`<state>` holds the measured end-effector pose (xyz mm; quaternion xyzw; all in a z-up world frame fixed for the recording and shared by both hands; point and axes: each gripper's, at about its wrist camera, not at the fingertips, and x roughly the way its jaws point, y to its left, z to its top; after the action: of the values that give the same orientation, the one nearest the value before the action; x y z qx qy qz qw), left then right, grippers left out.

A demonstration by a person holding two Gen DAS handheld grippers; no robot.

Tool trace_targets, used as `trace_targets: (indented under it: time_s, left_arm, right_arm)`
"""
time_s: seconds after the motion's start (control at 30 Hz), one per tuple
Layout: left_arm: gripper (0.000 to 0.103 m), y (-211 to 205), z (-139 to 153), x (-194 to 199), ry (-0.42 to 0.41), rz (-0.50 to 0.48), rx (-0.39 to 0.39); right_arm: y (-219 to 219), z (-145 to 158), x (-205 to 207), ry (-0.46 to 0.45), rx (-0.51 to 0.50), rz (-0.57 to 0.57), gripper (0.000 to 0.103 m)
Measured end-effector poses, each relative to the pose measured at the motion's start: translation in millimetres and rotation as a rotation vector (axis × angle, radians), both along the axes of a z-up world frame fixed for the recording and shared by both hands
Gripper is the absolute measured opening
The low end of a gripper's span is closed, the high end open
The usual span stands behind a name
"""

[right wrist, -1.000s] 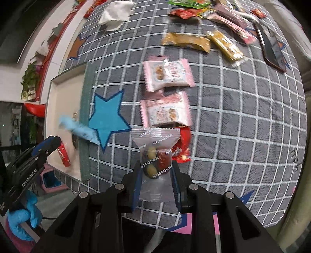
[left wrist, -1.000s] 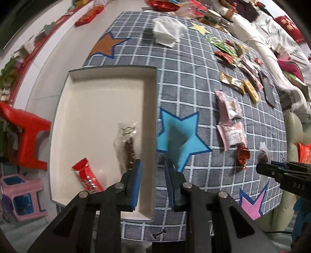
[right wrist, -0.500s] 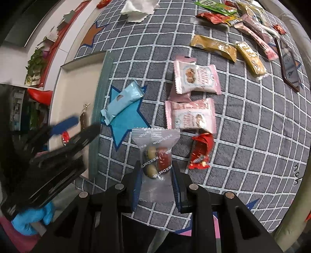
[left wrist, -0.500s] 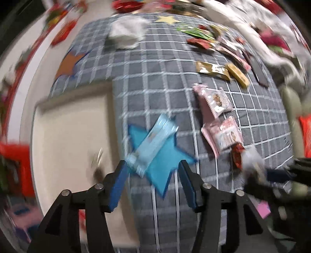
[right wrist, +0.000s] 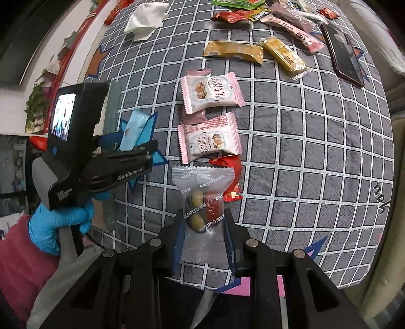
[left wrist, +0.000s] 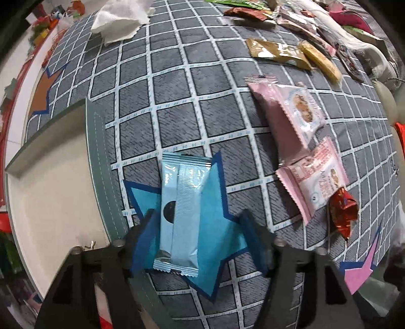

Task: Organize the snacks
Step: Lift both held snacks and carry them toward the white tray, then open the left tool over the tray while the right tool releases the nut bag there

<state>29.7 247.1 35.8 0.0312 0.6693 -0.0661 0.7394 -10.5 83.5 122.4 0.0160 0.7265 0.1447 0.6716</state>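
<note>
A light blue snack packet (left wrist: pixel 181 215) lies on a blue star patch (left wrist: pixel 217 210) of the checked cloth, just right of the beige tray's grey-green rim (left wrist: pixel 101 157). My left gripper (left wrist: pixel 200 232) points straight down over it. Its jaws are closing, with the packet between them and neither pad touching it. The right wrist view shows the same packet (right wrist: pixel 133 131) beside the left tool. My right gripper (right wrist: pixel 203 222) is shut on a clear packet of candies (right wrist: pixel 202 200), held above the cloth's near edge.
Two pink cranberry packets (left wrist: pixel 291 108) (left wrist: pixel 316 182) and a red wrapper (left wrist: pixel 343 212) lie right of the star. Farther back are gold packets (left wrist: pixel 276 52), a white tissue (left wrist: pixel 119 17) and a phone (right wrist: pixel 345 53). A blue-gloved hand (right wrist: pixel 55 220) holds the left tool.
The left gripper has moved from over the tray to the blue star and dropped lower. Its jaws went from nearly shut to wide around the light blue packet. The right gripper keeps its clear packet.
</note>
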Motion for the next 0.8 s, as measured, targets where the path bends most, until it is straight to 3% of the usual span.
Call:
trace_targets:
  time_s: [0.03, 0.07, 0.13, 0.33, 0.53, 0.67, 0.8]
  left_arm:
    - [0.036, 0.9, 5.1, -0.2, -0.006, -0.003, -0.007]
    - [0.025, -3.3, 6.5, -2.9, -0.003, 0.003, -0.022]
    - [0.025, 1.5, 12.9, -4.8, 0.024, 0.060, -0.107]
    - [0.025, 29.5, 56.6, -24.8, -0.061, 0.190, -0.176]
    - [0.026, 83.9, 102.4, -56.9, -0.149, 0.334, -0.186]
    - [0.026, 122.9, 102.5, -81.0, -0.139, 0.423, -0.149]
    - [0.026, 140.9, 79.9, -94.4, -0.110, 0.471, -0.094]
  right_arm:
    - [-0.2, 0.0, 1.0, -0.001, 0.001, 0.000, 0.030]
    - [0.8, 0.1, 2.3, -0.002, 0.000, 0.003, 0.030]
    - [4.7, 0.8, 3.7, -0.006, -0.002, 0.014, 0.030]
    - [20.7, 1.1, 9.3, -0.010, -0.002, 0.054, 0.030]
    - [56.6, 1.2, 16.7, -0.012, 0.021, 0.129, 0.030]
    - [95.3, 3.4, 22.7, -0.017, 0.058, 0.205, 0.030]
    - [135.0, 3.2, 23.4, -0.012, 0.090, 0.278, 0.030]
